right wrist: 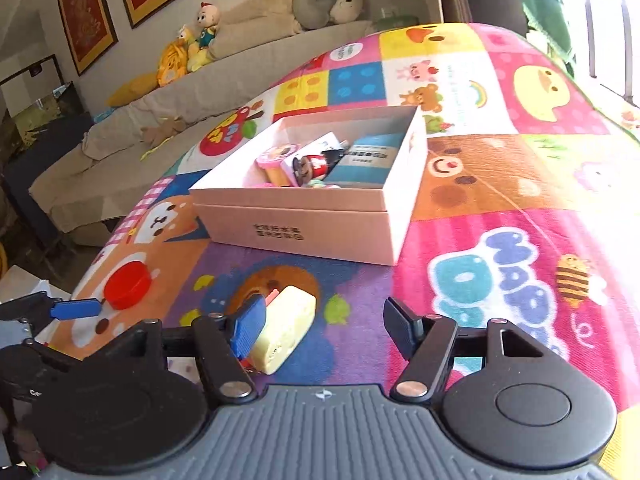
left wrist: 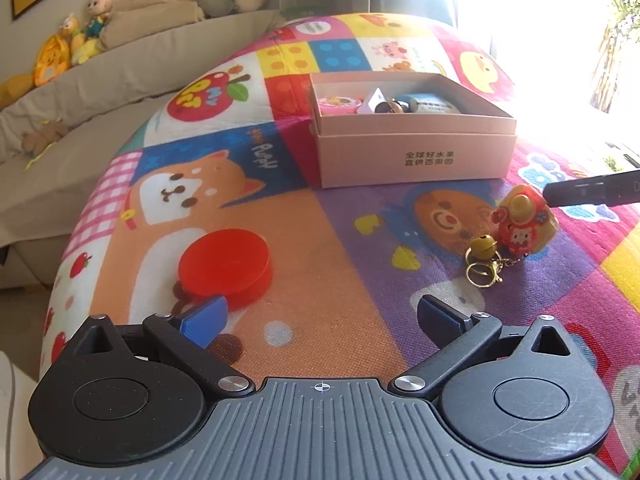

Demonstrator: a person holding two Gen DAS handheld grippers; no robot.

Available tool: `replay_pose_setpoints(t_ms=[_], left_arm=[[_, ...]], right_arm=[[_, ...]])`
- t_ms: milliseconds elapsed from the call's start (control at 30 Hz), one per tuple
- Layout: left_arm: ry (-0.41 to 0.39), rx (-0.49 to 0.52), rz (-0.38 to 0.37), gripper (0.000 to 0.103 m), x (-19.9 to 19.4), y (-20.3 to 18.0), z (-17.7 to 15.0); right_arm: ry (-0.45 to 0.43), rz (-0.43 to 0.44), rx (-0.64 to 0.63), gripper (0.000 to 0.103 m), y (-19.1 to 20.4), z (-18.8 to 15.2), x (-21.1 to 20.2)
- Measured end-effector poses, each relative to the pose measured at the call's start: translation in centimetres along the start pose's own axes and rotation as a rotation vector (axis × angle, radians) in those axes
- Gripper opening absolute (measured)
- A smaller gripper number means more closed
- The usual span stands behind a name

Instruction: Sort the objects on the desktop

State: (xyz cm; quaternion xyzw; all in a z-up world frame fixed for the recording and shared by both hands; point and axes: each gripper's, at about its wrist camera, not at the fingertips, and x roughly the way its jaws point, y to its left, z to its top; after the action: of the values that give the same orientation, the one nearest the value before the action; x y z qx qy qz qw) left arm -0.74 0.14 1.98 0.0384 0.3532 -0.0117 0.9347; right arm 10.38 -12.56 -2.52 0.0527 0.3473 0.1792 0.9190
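Grippers both spread wide, nothing held. Left gripper (left wrist: 322, 316) hovers low over a colourful cartoon mat (left wrist: 344, 240) covering the worktop; its left finger sits just in front of a red round lid (left wrist: 226, 266), not touching as far as the view shows. Pink cardboard box (left wrist: 412, 136) stands further back on the mat, open, with small items inside: a round pink piece, a white card, a blue-and-white packet. Toy keychain (left wrist: 520, 220) with a gold bell and ring lies on the mat, right of the left gripper, in front of the box.

Right gripper (right wrist: 326, 326) is also low over the mat, jaws apart. Keychain's pale yellow back (right wrist: 286, 326) lies right beside the left finger, inside the opening, not clamped. Box (right wrist: 320, 204) sits beyond it, lid (right wrist: 129, 284) off to the left near the other gripper's blue fingertip (right wrist: 76, 308). Beige sofa (right wrist: 160, 92) with plush toys behind.
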Motion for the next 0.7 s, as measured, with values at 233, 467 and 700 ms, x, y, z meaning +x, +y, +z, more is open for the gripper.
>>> replay_pose_setpoints(t_ms=[233,467,700], left_arm=[[-0.034,-0.056,0.081,0.103,0.5,2.1,0.6],[-0.026,-0.069,0.134,0.103,3.2,3.9,1.6],[-0.026,-0.078,-0.018,0.103,3.9,2.4,1.9]], right_arm=[[0.031,-0.098,0.057,0.077,-2.5,-2.2,-0.8],[0.017,-0.092,0.061,0.097,-2.0,-2.9,-0.8],[0.010,-0.092,0.033,0.098,-1.3,-2.9,-1.3]])
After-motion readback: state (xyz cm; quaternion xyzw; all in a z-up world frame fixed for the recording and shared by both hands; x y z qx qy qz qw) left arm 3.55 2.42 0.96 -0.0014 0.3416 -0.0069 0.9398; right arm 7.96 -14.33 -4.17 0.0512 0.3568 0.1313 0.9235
